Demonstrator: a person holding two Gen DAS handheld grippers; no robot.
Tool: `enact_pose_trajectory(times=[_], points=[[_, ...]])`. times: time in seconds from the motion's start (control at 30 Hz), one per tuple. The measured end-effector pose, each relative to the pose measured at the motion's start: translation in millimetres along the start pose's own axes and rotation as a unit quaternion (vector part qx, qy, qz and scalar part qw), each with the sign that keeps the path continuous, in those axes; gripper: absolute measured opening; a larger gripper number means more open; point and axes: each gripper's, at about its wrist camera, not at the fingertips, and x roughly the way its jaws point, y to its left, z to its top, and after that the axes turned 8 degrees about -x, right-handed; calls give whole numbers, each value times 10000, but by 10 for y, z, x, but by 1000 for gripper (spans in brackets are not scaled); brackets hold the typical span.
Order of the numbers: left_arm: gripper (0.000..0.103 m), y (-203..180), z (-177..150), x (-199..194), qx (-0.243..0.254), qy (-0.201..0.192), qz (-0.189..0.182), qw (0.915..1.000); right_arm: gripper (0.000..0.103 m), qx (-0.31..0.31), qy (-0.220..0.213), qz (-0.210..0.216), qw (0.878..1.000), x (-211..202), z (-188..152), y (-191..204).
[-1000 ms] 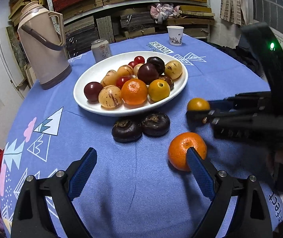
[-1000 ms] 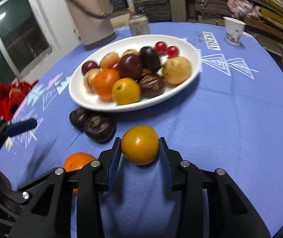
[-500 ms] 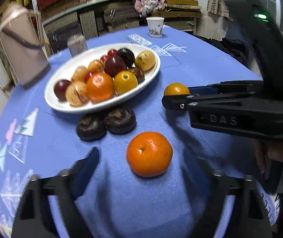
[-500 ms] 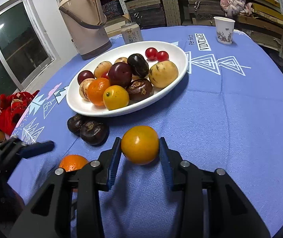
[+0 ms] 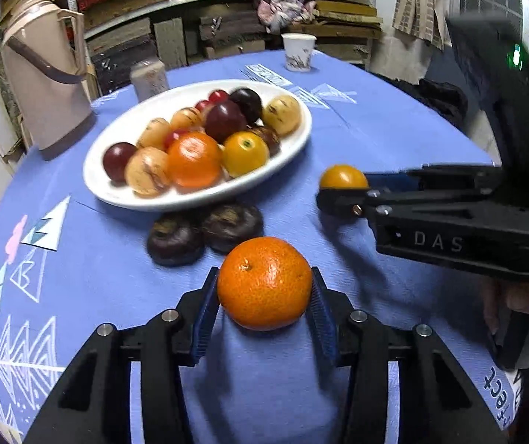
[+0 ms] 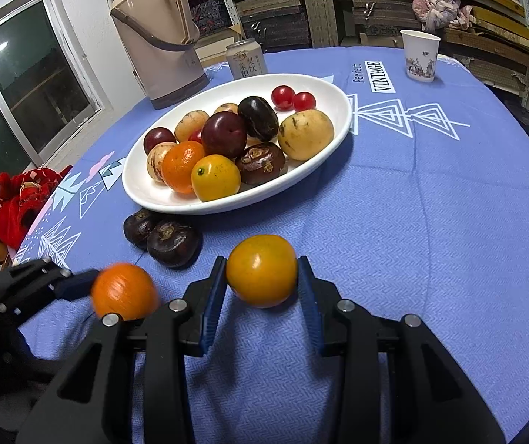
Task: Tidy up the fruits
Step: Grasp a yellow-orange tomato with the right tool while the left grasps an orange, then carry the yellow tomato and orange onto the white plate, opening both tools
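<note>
An orange mandarin lies on the blue tablecloth between the blue pads of my left gripper. Its jaws are closing and both pads touch the fruit's sides. The right wrist view shows this mandarin blurred at lower left. My right gripper is shut on a yellow-orange fruit that rests on the cloth; the left wrist view shows that fruit at the right. Beyond them stands a white oval plate heaped with several fruits. Two dark brown fruits lie just in front of the plate.
A beige thermos jug and a drinks can stand behind the plate. A paper cup sits at the far right. A red cloth bundle lies off the table's left edge. Shelves of stacked boards fill the background.
My left gripper has shifted so the mandarin sits centred between its fingers, and its jaws have closed from wide apart onto the fruit. The right gripper has kept still with its fruit.
</note>
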Motion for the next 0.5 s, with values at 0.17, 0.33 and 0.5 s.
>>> enact_pose_trajectory(times=[0.17,0.33,0.5], points=[[47,192,68,-175,-223,-208,34,9995,37,-2,-34,0,10000,-5,-5,9],[47,364,113,-292,-386,-305,96,9987,37,-81,1,-94,9999,-7,-2,63],[47,541,237,-360,-474,-413,181,9979,37,-178,-132,-150,9996,-151,66,142]])
